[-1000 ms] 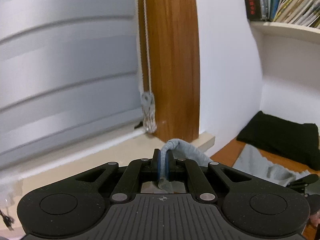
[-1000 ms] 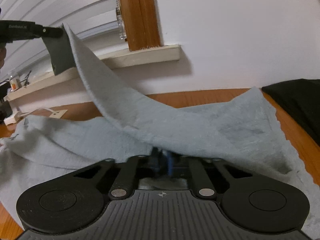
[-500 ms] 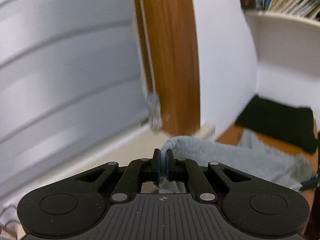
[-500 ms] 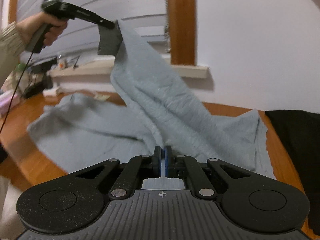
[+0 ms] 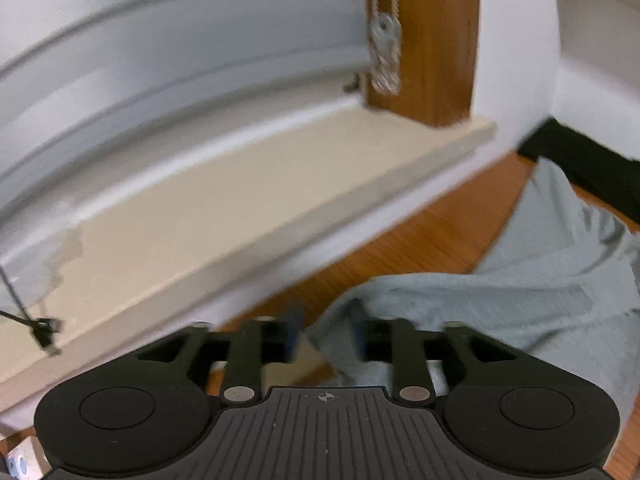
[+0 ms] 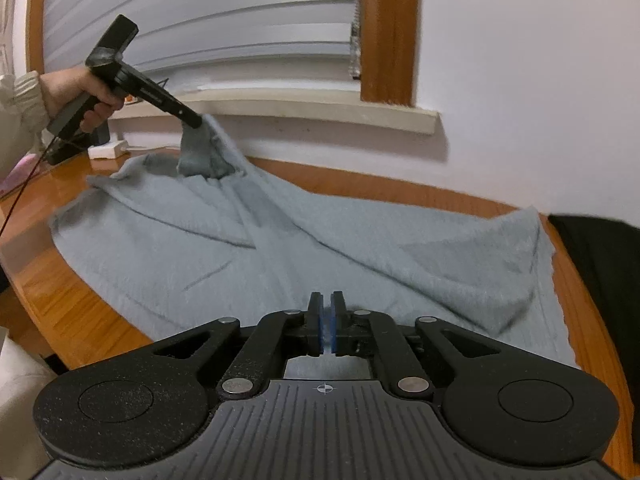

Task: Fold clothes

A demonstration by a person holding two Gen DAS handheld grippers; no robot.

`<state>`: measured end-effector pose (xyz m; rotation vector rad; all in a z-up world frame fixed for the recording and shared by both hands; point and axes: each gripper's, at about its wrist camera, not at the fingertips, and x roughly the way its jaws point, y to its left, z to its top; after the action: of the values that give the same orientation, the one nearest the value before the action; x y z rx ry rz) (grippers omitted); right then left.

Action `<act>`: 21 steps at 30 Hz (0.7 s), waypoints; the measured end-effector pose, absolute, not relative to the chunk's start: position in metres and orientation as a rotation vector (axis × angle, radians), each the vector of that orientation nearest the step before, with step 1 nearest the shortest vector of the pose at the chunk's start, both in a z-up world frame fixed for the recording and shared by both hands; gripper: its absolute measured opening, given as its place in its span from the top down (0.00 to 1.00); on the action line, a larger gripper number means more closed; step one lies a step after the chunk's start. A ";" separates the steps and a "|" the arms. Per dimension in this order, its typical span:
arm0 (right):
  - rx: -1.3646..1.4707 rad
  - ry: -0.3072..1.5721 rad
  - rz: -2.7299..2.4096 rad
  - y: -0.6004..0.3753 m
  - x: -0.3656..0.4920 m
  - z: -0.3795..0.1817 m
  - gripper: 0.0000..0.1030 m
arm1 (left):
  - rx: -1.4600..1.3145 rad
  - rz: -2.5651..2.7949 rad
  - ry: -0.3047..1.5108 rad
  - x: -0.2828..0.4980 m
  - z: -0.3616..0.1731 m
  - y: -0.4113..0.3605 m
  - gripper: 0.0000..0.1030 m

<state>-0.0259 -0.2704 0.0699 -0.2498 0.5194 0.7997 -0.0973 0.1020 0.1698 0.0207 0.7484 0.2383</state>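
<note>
draping over most of the wooden bench (image 6: 92, 312), the grey garment (image 6: 360, 256) looks soft, fluffy and limp, light enough to lift by one corner but with no stiffness to keep a fold by itself. its far edge runs toward the back of the bench under the window sill (image 6: 320, 114), and its right edge stops just beside a black cloth (image 6: 600, 264) at the bench's right end.

the left tongs (image 5: 326, 334) have just been opening; their blue pads stand apart, with a bunched corner of the garment lying loosely between them, nearer the right pad. seen from the right wrist view, that corner hangs in a small peak at their tip. the right tongs (image 6: 326, 322) are closed, and nothing clear shows in the sliver between their pads, though the garment lies right under them.

i'd judge the hem corners and side edges the best places to pinch, since the pile may slip from a shallow bite and the middle would only bunch.
</note>
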 end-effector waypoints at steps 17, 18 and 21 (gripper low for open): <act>-0.326 0.467 0.820 -0.213 0.002 0.051 0.86 | -0.030 0.131 0.689 -0.131 0.111 0.087 0.31; -0.322 0.467 0.819 -0.215 0.003 0.051 0.86 | -0.028 0.135 0.694 -0.126 0.109 0.088 0.32; -0.314 0.458 0.807 -0.220 0.005 0.052 0.81 | -0.057 0.128 0.728 -0.111 0.105 0.096 0.54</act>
<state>0.0054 -0.2199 0.0517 -0.3141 0.4582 0.8066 -0.1111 0.0963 0.1045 -0.0575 0.7282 0.1279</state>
